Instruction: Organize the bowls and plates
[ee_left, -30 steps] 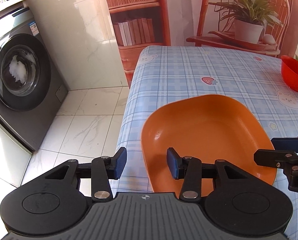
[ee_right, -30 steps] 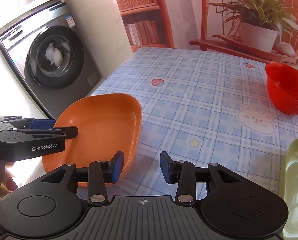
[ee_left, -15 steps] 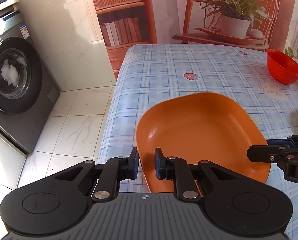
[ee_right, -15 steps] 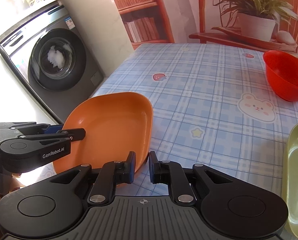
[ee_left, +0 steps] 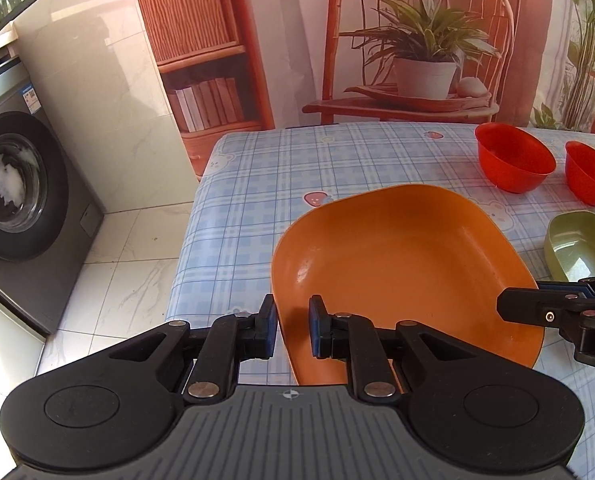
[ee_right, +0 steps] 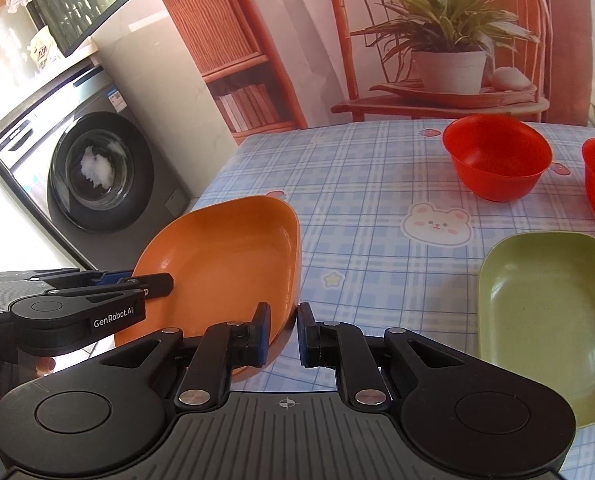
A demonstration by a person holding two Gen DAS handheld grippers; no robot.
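Observation:
An orange square plate (ee_left: 401,264) hangs lifted off the checked tablecloth, tilted, held at two rims. My left gripper (ee_left: 291,330) is shut on its near left rim. My right gripper (ee_right: 282,332) is shut on its opposite rim, and it shows in the left wrist view as a black arm (ee_left: 557,312) at the plate's right edge. In the right wrist view the same orange plate (ee_right: 225,256) sits to the left, with the left gripper's arm (ee_right: 97,300) clamped on its far side. A green oblong dish (ee_right: 545,316) lies on the cloth to the right. Two red bowls (ee_right: 497,156) stand at the back right.
The table (ee_left: 257,184) ends at its left edge above a white tiled floor (ee_left: 129,256). A washing machine (ee_left: 17,208) stands at the far left. A printed backdrop with a chair and potted plant (ee_left: 421,60) rises behind the table.
Both grippers went from open to shut on the orange plate's rims, then lifted it. The plate now tilts clear of the cloth, and more of the table's far right has come into view.

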